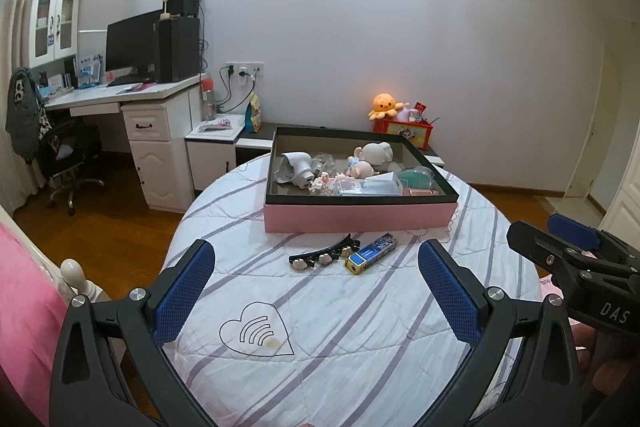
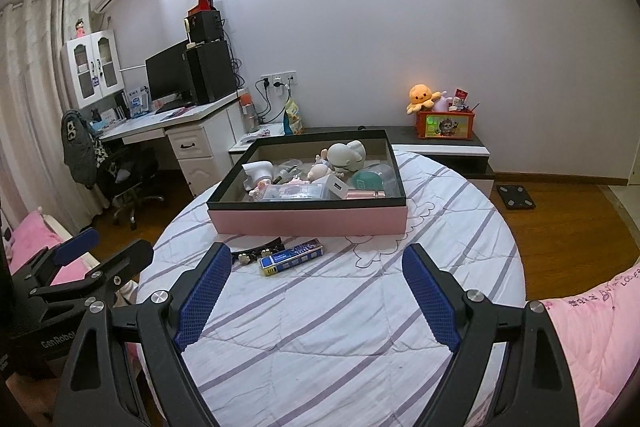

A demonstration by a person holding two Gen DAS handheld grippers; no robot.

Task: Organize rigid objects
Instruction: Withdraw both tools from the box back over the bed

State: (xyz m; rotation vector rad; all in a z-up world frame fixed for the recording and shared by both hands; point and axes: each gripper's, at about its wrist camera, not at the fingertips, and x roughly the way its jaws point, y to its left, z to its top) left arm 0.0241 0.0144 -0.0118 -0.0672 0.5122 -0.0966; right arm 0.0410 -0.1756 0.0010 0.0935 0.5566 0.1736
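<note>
Far left of the left claw [image 1: 316,267], across the wooden floor, a white desk [image 1: 120,95] carries a dark monitor [image 1: 130,45]. The left claw stands wide apart with nothing between its blue pads [image 1: 182,291], above the striped quilt [image 1: 340,327]. Just ahead of it lie a black hair clip [image 1: 322,255] and, touching the clip's right end, a blue tube [image 1: 372,253]; neither touches a pad. Beyond them sits the pink box [image 1: 360,215], holding a heap of small toys and bottles. To the right, the right claw [image 2: 316,267] is likewise spread wide and empty; the clip [image 2: 256,253] and tube [image 2: 292,255] lie ahead of its left finger, the box [image 2: 308,221] further ahead. Far right, behind the box, an orange plush [image 2: 424,97] sits on a red crate [image 2: 446,125].
</note>
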